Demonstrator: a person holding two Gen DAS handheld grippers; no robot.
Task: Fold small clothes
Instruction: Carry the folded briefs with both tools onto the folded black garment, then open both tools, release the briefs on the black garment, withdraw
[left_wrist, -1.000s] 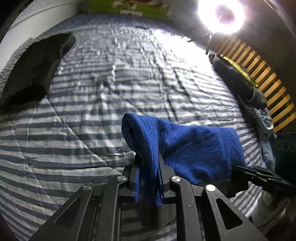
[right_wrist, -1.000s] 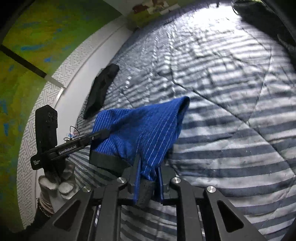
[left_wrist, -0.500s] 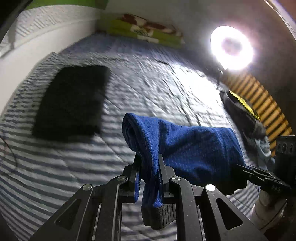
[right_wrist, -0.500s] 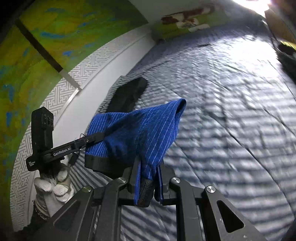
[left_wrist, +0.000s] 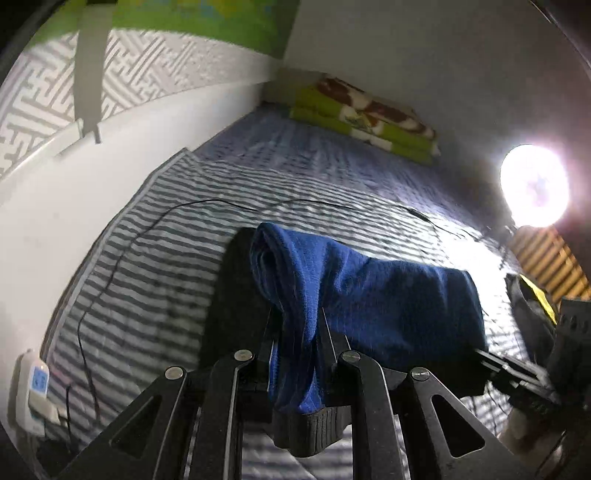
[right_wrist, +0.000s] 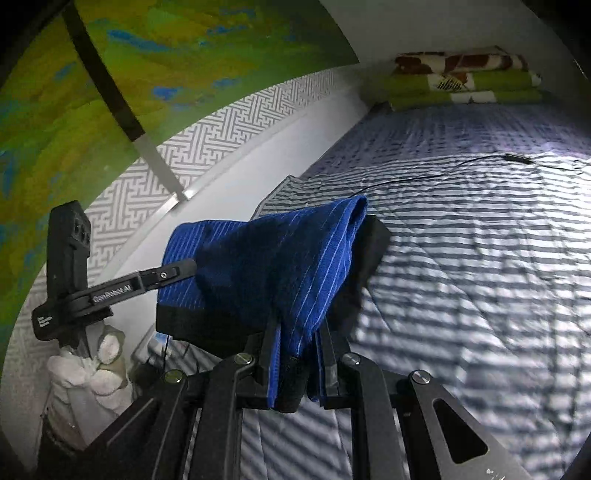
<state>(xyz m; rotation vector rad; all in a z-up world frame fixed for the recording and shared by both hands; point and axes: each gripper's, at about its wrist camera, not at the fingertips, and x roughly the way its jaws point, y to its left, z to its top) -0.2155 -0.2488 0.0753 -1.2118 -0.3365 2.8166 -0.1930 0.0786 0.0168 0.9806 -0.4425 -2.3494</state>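
A folded blue pinstriped garment with a black waistband hangs in the air between both grippers, above the striped bedspread. My left gripper is shut on its left end. In the right wrist view the same blue garment is pinched at its right end by my right gripper, which is shut on it. The left gripper shows there too, clamped on the far end and held by a white-gloved hand. A folded black garment lies on the bed just behind the blue one, mostly hidden.
A thin black cable runs across the bedspread to a white device at the left edge. Folded green and brown blankets lie at the bed's far end. A bright ring light and dark clothes are at the right.
Both grippers have swung left and tilted up with the blue garment still held taut. The black folded garment, earlier off to the left, now sits directly behind the blue one.
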